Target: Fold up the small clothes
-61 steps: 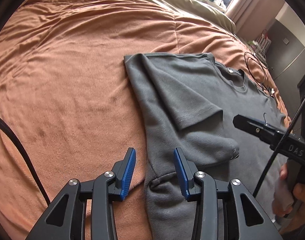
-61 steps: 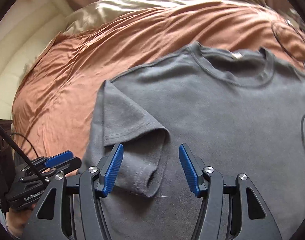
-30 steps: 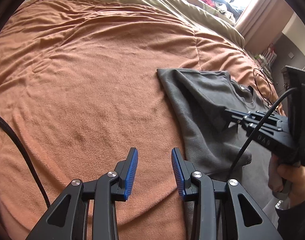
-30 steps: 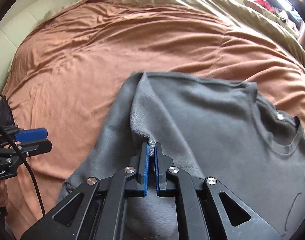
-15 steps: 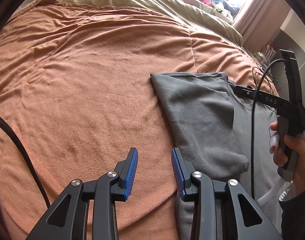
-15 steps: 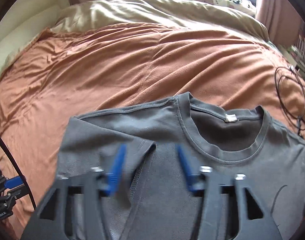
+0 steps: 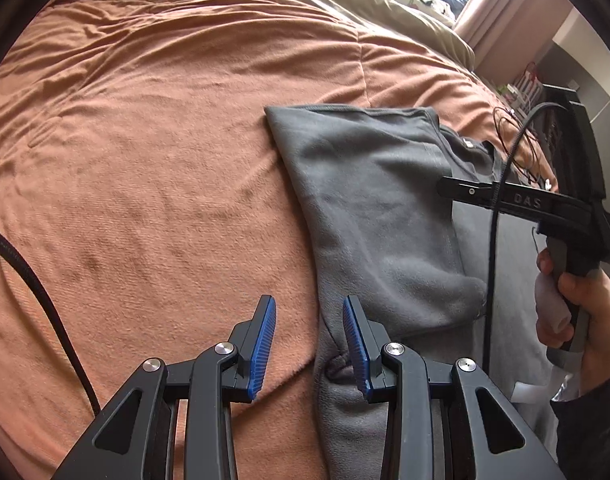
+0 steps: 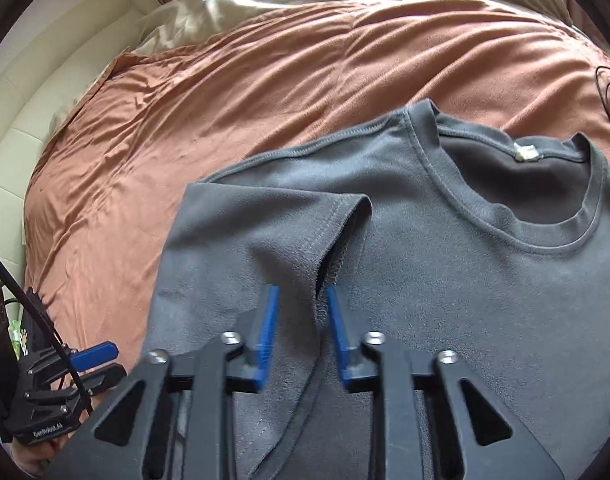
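**Pinch the folded sleeve cleanly before moving it**

The grey t-shirt [image 7: 369, 200] lies flat on the orange blanket [image 7: 145, 160], with its collar [image 8: 521, 216] toward 2 o'clock in the right wrist view. The sleeve [image 8: 265, 220] is turned inward over the chest. The right gripper [image 8: 301, 332] is closing its jaws, and the sleeve hem is between them but not yet pressed. I think it is better to catch only the sleeve layer, not the body cloth under it. The left gripper [image 7: 309, 336] is half open and holds nothing. It hovers over the blanket with the shirt's side edge at 3 o'clock, ready to pin that edge.
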A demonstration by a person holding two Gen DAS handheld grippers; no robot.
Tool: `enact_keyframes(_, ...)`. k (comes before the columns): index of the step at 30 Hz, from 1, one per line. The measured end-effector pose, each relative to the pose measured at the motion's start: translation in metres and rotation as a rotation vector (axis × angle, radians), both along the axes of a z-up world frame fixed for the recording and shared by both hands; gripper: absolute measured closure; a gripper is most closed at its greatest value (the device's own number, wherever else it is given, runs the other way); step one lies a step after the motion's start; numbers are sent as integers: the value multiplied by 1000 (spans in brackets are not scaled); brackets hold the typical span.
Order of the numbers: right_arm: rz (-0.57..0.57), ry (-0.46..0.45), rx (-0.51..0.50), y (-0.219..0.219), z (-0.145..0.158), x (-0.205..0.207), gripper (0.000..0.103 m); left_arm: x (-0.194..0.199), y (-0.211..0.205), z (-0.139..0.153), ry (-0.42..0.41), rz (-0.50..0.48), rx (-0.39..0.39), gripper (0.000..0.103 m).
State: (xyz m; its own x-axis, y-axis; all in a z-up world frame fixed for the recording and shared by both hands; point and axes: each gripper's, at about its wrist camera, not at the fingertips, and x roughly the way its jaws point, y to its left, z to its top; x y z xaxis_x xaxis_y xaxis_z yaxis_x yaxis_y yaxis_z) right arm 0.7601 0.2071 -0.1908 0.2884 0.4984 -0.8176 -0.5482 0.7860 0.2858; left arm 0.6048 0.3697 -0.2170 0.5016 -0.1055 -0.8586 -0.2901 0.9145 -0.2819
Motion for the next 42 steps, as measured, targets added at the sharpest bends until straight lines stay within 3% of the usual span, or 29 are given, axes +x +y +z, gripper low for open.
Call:
enact_keyframes(7,-55,14,-33,-14,16,-1,100,2,-11,-10,30,-23,14,66)
enact_keyframes(10,-62,74,9,-27,23,-1,99,-1,-12,-12,36,-24,15,66)
enact_keyframes(12,-51,97,41,-35,25,-4,91,-4,-12,-15,45,-26,18,66)
enact_keyframes(15,-37,128,79,-38,26,-15,61,-10,-14,-15,48,-26,18,66)
enact_keyframes(23,-68,273,162,-66,13,-31,60,-22,-20,-16,56,-35,43,66)
enact_keyframes(27,-77,292,188,-74,12,-40,60,-21,-23,-17,40,-35,57,66)
enact_keyframes(29,-86,305,197,-75,11,-44,64,-20,-26,-18,37,-37,74,66)
enact_keyframes(31,-96,322,203,-76,8,-46,86,-21,-28,-19,37,-33,92,66)
enact_keyframes(34,-135,322,230,-85,7,-49,99,-21,-27,-17,43,-32,104,74)
enact_keyframes(37,-163,348,302,-94,6,-55,100,-24,-28,-14,46,-40,105,90)
enact_keyframes(42,-215,347,350,-102,5,-68,100,-23,-30,-14,60,-31,126,91)
